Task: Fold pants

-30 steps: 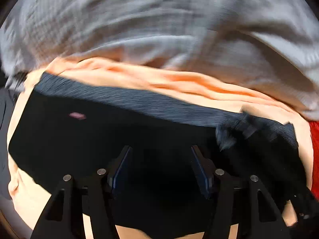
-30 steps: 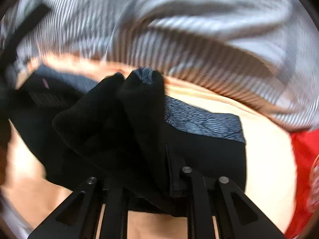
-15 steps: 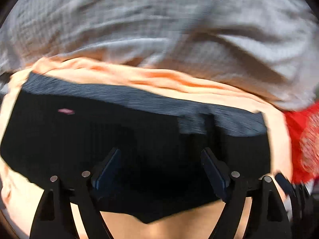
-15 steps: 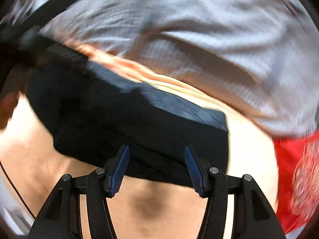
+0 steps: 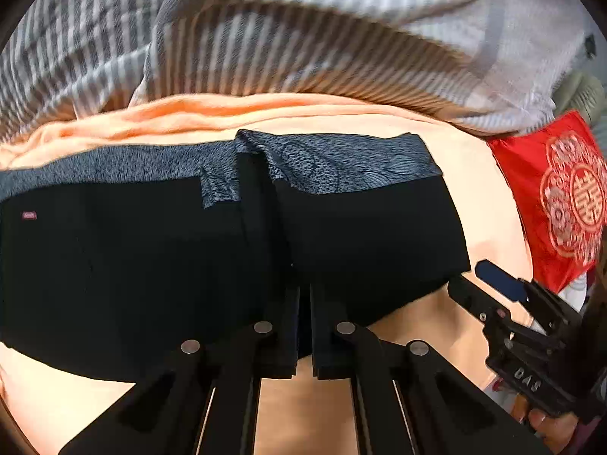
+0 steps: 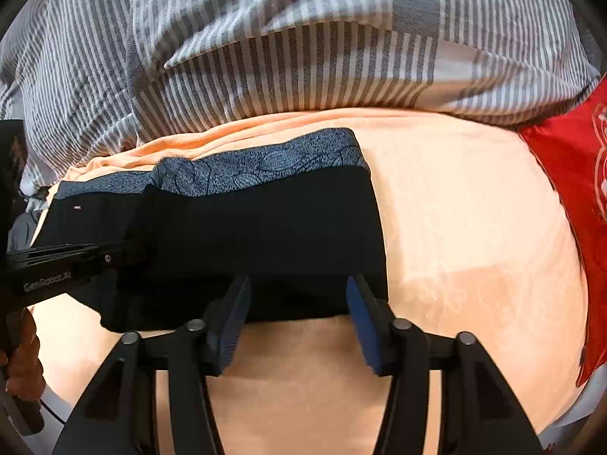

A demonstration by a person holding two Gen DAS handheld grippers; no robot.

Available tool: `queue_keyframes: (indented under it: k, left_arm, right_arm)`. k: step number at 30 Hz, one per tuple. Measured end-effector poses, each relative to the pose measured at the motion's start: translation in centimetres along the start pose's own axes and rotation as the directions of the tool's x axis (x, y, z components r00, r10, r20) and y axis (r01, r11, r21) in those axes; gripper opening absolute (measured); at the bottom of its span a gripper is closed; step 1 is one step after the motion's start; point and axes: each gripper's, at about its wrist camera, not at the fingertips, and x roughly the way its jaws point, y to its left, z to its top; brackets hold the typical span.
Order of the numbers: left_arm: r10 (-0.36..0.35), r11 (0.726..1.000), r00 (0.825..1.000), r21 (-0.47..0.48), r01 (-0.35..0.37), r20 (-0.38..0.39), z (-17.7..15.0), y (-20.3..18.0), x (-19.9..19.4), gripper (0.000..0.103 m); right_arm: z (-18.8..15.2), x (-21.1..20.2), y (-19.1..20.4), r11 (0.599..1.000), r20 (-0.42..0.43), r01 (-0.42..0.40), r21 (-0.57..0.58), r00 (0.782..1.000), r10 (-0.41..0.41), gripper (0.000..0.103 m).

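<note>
The black pants (image 5: 151, 265) with a grey patterned waistband (image 5: 341, 159) lie folded on a peach blanket (image 5: 474, 174); they also show in the right wrist view (image 6: 265, 227). My left gripper (image 5: 303, 303) is shut on the near edge of the pants at a raised crease. It shows from the side in the right wrist view (image 6: 125, 254). My right gripper (image 6: 299, 311) is open and empty, its blue pads at the pants' near right edge. It shows in the left wrist view (image 5: 474, 280) at the pants' right corner.
A grey striped duvet (image 6: 303, 38) is bunched behind the pants. A red cushion with a gold pattern (image 5: 561, 197) lies at the right. The peach blanket (image 6: 474, 227) spreads to the right and front of the pants.
My right gripper let go of the folded-over pants part and opened, then drew back to the near edge. My left gripper went from open to shut on the pants' near edge.
</note>
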Motion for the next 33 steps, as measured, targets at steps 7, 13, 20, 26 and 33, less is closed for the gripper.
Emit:
queue_keyframes:
  k: [7,13,20,26,33]
  left_arm:
    - [0.062,0.998,0.996,-0.007,-0.062,-0.062,-2.9,2.0,3.4,0.006]
    - [0.087,0.996,0.996,0.021,-0.086,-0.033,-3.3,1.8,2.6,0.007]
    - [0.128,0.990,0.991,-0.067,-0.126,0.034,-1.5,3.1,-2.0,0.007]
    - [0.121,0.992,0.991,-0.046,-0.119,0.058,3.0,0.0,0.4,0.007]
    - [0.183,0.977,0.983,-0.109,-0.184,-0.018,2.2,1.8,4.9,0.007]
  right_arm:
    - [-0.9,-0.4,-1.0,0.999,-0.034,-0.013,0.034,0.999,0.015,0.055]
    - [-1.4,-0.9,-1.9,0.997,-0.040,-0.038,0.060,0.998,0.040,0.055]
    - [1.1,-1.9,-3.6,0.996,0.013,-0.050,0.080,0.999,0.049,0.055]
    - [4.8,0.0,-5.2,0.980,0.012,-0.115,0.163,0.993,0.114,0.027]
    - [9.1,3.9,-4.6,0.974,-0.030,-0.147,0.173,0.988,0.154,0.027]
